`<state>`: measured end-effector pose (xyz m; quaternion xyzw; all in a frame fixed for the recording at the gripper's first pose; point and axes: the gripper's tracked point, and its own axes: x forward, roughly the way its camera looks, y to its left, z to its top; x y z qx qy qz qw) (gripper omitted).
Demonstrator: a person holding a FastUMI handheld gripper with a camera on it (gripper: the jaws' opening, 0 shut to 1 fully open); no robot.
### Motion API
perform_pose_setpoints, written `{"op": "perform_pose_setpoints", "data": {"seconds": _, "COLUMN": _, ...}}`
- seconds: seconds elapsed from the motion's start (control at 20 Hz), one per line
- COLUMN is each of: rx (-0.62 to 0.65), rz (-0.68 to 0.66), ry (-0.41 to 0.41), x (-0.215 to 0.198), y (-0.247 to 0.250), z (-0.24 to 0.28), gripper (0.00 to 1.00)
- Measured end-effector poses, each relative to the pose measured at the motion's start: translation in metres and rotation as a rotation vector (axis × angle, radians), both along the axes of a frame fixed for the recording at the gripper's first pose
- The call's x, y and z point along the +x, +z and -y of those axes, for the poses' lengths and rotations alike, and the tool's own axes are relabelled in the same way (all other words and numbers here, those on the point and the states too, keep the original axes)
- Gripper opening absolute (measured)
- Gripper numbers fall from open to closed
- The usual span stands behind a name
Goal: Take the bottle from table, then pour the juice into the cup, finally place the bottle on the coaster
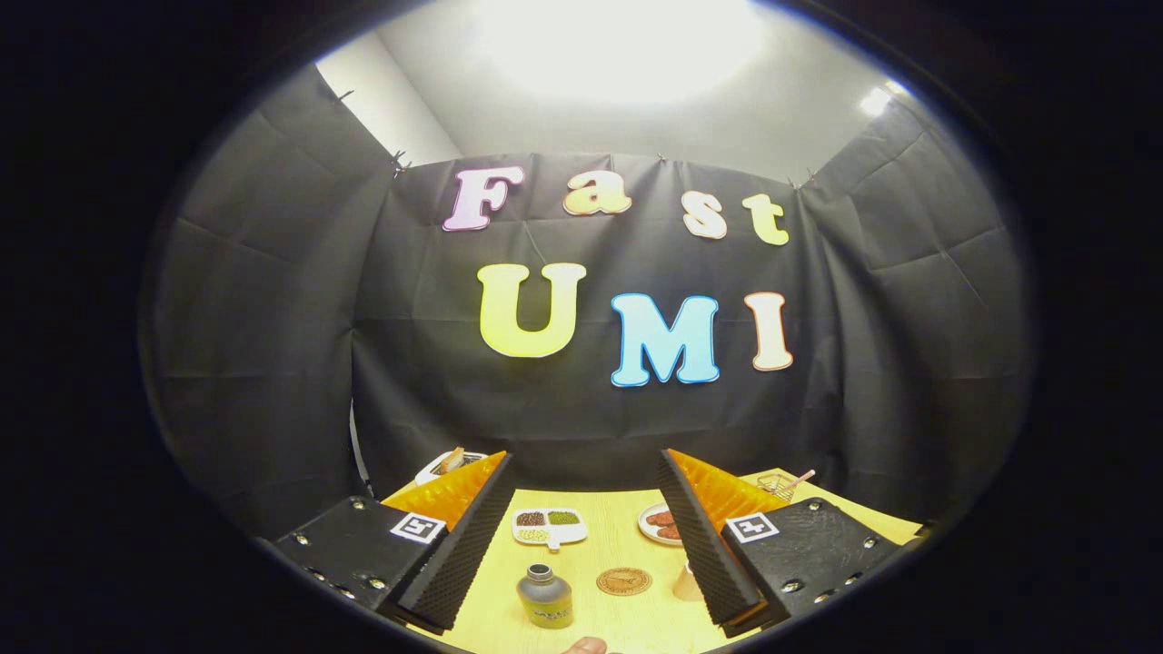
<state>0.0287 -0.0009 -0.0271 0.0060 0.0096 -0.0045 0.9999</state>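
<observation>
We see the tongs (586,527) held high over a pale wooden table (609,554), their two fingers spread wide with nothing between the pads. The ribbed inner faces stand well apart, one on each side of the tabletop.

The bottle (544,596) stands upright on the table, between the fingers and nearer the left one, low and close to us. It is short and squat, with a grey body, a yellowish band around the lower part, a narrow neck and a dark opening at the top; we see no cap on it. Neither finger touches it.

Just to the right of the bottle, still between the fingers, lies the coaster (624,581), a flat round brown disc with a faint mark at its centre. It is bare. Further right, tucked against the inner face of the right finger, we make out part of a pale cup (688,581); most of it is hidden behind that finger.

Beyond the bottle and coaster sits a white divided dish (549,526) with dark, green and pale fillings. Near the right finger is a small plate (661,524) with reddish-brown pieces. Beyond the left fingertip a white tray (445,466) shows in part. A fingertip (586,646) shows close to us, beside the bottle.
</observation>
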Motion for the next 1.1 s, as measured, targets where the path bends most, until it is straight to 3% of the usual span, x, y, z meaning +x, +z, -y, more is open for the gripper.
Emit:
{"op": "perform_pose_setpoints", "data": {"seconds": 0.3, "rx": 0.041, "rz": -0.015, "ry": -0.001, "x": 0.014, "y": -0.064, "z": -0.007, "gripper": 0.97}}
{"op": "perform_pose_setpoints", "data": {"seconds": 1.1, "rx": -0.086, "rz": -0.124, "ry": 0.072, "x": 0.056, "y": -0.234, "z": -0.049, "gripper": 0.97}}
